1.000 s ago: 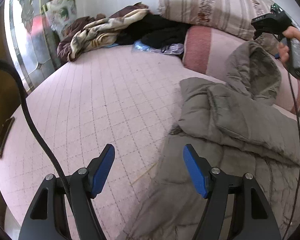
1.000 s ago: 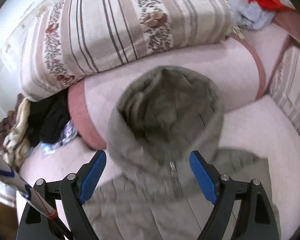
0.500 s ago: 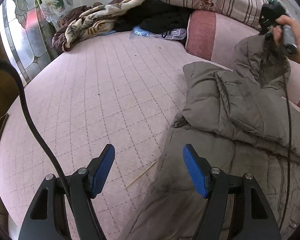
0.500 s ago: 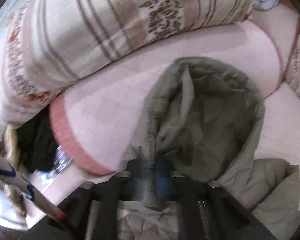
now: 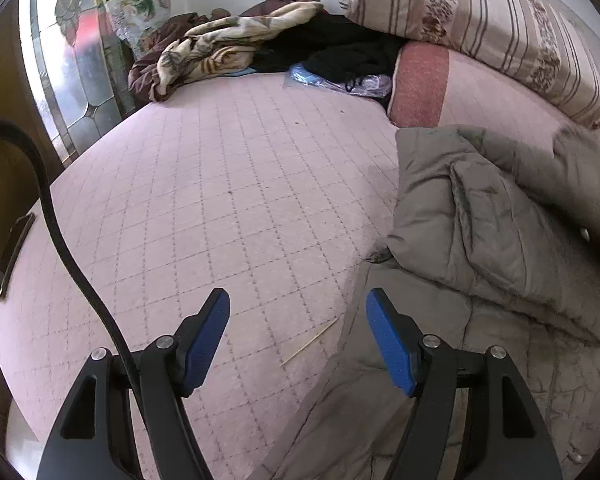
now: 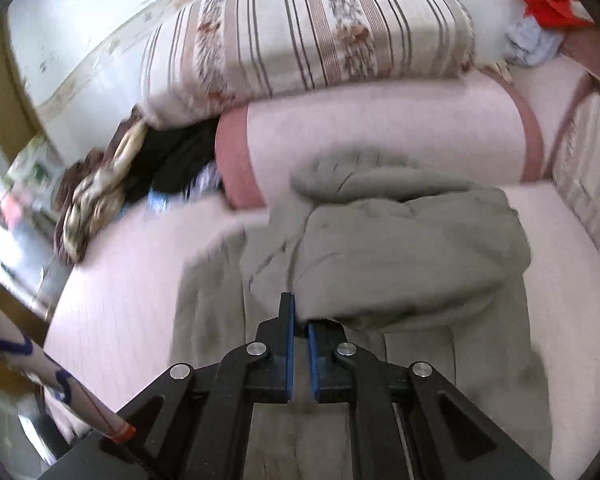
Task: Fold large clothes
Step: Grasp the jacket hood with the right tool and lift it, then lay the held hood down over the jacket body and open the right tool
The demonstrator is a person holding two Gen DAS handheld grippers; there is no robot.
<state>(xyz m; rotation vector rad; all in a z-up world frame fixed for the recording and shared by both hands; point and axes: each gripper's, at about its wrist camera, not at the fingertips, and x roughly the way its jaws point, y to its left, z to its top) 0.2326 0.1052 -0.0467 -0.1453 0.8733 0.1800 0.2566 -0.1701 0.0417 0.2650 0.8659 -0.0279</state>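
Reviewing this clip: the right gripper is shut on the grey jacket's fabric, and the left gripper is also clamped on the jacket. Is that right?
Not quite. The right gripper is shut on the grey jacket, as the right wrist view shows. But the left gripper is open: in the left wrist view its fingers stand apart above the jacket's edge and the pink bedcover, holding nothing.

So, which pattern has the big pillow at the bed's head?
Brown stripes with floral bands on the large cream pillow, clearest in the right wrist view.
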